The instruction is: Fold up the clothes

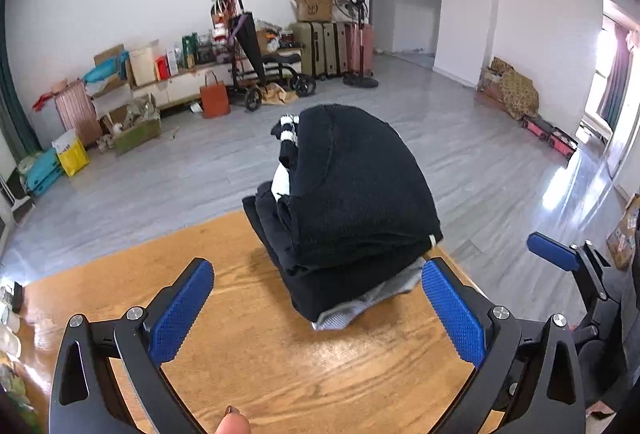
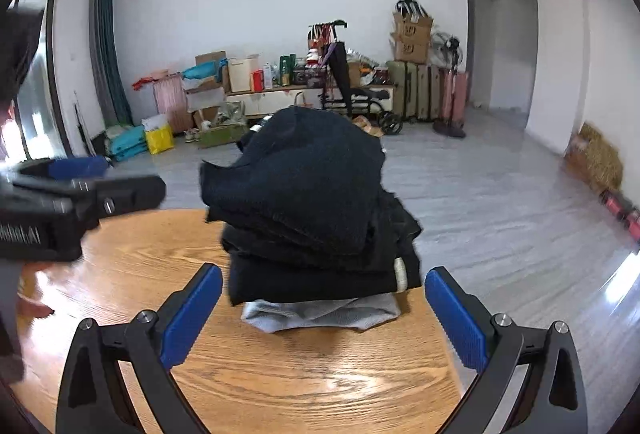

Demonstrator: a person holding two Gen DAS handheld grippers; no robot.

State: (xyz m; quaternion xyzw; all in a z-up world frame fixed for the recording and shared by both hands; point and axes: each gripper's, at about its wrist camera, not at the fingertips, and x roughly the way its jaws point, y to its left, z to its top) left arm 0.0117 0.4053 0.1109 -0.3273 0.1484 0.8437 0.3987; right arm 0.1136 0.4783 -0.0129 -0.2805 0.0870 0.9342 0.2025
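Far left, along the back wall, sit boxes, bags and a pink case (image 1: 74,109), well apart from the work and no hindrance to it; nearer, the wooden table (image 1: 248,354) carries the whole job; the left gripper (image 1: 318,308) hovers low over its bare boards with its blue pads spread wide and nothing between them, the right pad just beside the lower edge of the stack, which reads as a tool let go and resting rather than reaching; at the centre stands the stack of folded clothes (image 1: 352,201), dark knit pieces piled on a pale grey garment (image 2: 320,314) at the bottom, set near the far edge of the table, probably to leave the near boards free for folding; the top black piece (image 2: 304,177) bulges and overhangs to the left in the right wrist view, so the pile looks liable to slump if nudged; further right, the right gripper (image 2: 324,314) also stands with pads apart, empty, facing the stack squarely; no loose garment shows on the table, so the folding looks largely done; at the far right a patterned bundle (image 2: 600,157) lies against the wall.
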